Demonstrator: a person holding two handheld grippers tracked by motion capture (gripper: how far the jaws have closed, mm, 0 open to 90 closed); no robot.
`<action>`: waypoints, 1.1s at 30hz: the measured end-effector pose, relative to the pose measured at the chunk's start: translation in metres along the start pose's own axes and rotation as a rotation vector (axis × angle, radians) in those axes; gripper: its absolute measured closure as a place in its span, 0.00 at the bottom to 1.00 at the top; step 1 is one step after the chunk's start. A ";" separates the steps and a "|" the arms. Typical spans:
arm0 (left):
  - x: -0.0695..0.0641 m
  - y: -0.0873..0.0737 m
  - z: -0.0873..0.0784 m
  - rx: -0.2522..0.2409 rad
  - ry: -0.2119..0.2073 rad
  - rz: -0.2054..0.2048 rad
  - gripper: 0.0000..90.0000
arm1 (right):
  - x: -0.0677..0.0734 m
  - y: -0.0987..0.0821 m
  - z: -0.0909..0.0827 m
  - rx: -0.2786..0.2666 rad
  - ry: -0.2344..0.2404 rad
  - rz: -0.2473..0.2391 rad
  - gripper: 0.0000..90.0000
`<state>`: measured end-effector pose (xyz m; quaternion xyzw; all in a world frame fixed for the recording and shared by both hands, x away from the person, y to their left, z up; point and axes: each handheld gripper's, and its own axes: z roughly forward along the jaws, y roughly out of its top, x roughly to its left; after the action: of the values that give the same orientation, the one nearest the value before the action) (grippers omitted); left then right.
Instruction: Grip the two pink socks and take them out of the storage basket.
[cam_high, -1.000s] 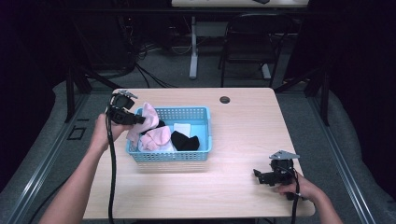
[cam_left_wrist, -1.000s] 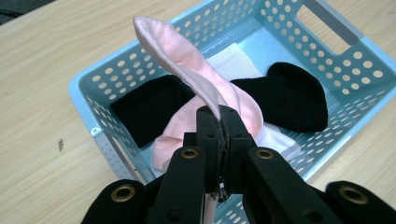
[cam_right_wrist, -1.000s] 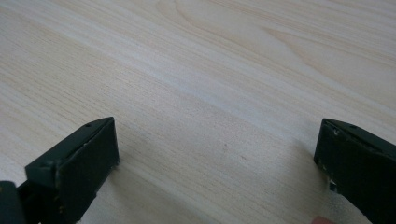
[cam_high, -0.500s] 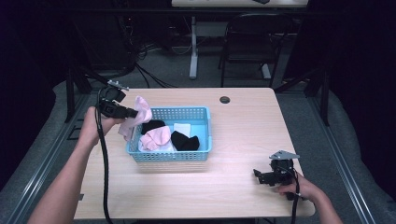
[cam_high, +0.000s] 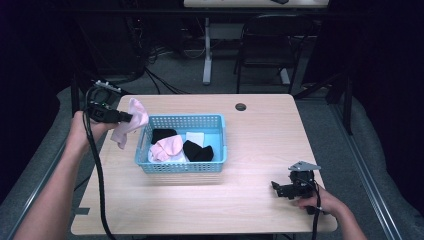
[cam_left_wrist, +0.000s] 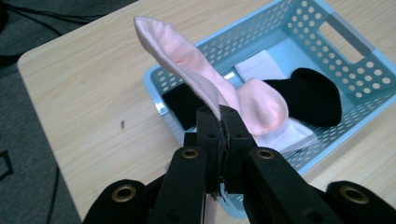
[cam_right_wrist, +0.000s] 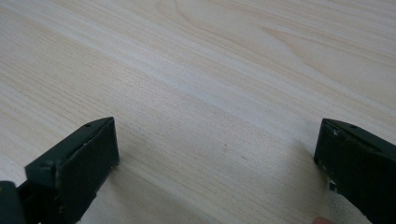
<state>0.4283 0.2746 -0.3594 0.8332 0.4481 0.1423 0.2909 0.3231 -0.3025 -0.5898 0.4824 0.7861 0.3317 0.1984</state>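
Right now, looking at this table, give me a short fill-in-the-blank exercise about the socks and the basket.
1. The left gripper is shut on a ____ sock.
2. That sock hangs outside the basket, past its ____ end in the high view.
3. The right gripper rests on the table with its jaws ____.
4. The basket is ____ in colour.

Missing words: pink; left; open; blue
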 end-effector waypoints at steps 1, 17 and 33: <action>0.002 -0.001 -0.002 -0.001 0.005 -0.006 0.98 | 0.000 0.000 0.000 0.001 0.000 -0.001 0.00; 0.040 -0.032 -0.009 0.074 0.083 -0.099 0.98 | 0.000 0.000 0.000 0.000 -0.001 0.000 0.00; 0.059 -0.071 0.039 0.194 0.074 -0.178 0.98 | 0.000 0.000 0.000 -0.002 -0.003 0.002 0.00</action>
<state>0.4331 0.3399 -0.4348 0.8086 0.5423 0.1028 0.2037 0.3230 -0.3022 -0.5899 0.4836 0.7848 0.3321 0.2000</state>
